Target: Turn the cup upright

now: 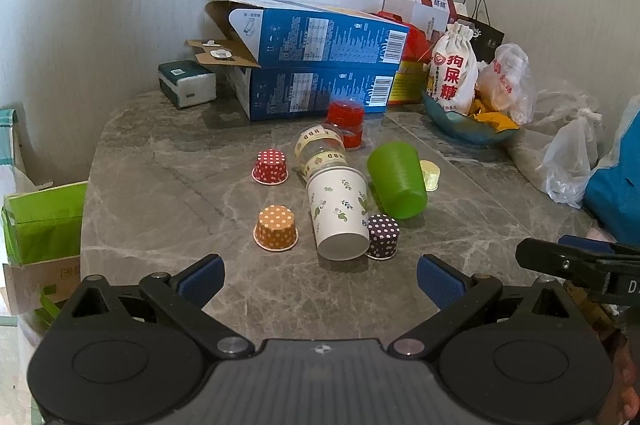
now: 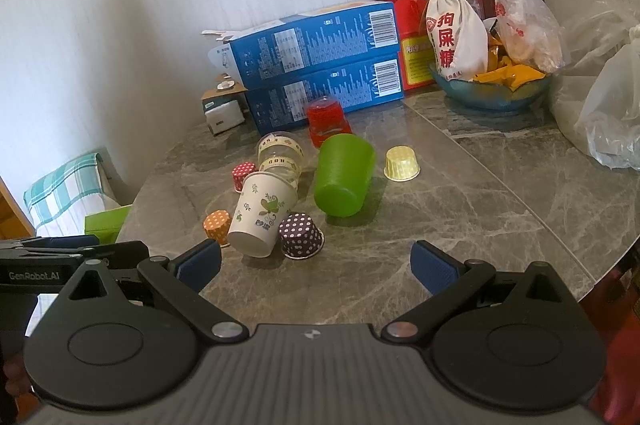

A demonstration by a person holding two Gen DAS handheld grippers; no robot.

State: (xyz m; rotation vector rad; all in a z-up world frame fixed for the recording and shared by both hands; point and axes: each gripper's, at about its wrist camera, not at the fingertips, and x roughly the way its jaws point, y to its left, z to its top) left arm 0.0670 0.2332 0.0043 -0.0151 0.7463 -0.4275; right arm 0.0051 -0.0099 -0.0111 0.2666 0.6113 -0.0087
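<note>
You see polished grey marble-look table [image 1: 168,185], glossy. Green cup [image 1: 396,181]: smooth matt plastic. White leaf-print cup [image 1: 340,213]: matt paper. Clear cup [image 1: 320,149]: shiny transparent plastic. Dotted liners [image 1: 276,227]: pleated paper. Blue boxes [image 1: 320,37]: printed cardboard, slight sheen. Your gripper pads [image 2: 434,271]: blue textured rubber on matt black plastic.

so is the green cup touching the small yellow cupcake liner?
Apart. In the right wrist view a strip of bare table shows between the green cup and the yellow cupcake liner; the left wrist view has them overlapping, so it settles nothing.
</note>
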